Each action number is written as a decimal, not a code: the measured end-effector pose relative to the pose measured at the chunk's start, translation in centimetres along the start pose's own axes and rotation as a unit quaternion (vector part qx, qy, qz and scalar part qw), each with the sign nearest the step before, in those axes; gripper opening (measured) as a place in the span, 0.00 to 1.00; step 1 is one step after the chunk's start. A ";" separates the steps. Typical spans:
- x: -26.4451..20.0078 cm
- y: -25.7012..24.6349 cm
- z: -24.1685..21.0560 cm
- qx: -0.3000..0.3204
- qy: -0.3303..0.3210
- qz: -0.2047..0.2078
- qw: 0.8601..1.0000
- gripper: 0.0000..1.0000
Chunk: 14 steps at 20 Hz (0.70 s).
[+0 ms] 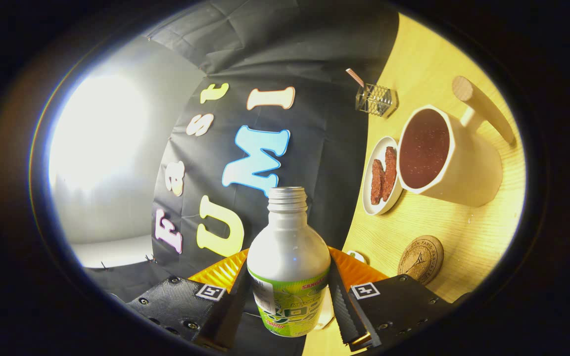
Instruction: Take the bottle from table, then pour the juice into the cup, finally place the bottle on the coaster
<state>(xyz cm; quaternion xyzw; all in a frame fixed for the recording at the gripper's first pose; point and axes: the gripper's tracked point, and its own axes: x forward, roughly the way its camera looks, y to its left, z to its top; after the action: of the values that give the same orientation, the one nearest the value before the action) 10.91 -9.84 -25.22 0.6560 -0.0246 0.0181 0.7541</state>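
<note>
1. Your gripper (289,291) grasps the bottle (287,257) by its labelled lower body, the jaws clenched on both sides; the threaded mouth is uncapped.
2. The view is rolled: the wooden surface (463,227) stands off to one side, with the cup (446,155), dark inside, well beyond the bottle.
3. A small plate (380,175) of reddish snacks touches the cup's rim side; spilled juice would likely land there.
4. The coaster (421,258) lies near the fingers, apart from the cup.
5. Risk, as judged: tip further before the mouth is over the cup and juice hits the surface; the smooth body may also slip.
</note>
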 end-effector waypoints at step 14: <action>0.5 -0.9 1.2 0.118 -0.027 0.003 0.993 0.77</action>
<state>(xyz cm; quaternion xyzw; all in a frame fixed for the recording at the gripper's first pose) 11.44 -11.16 -25.92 0.7403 -0.0443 0.0056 0.6708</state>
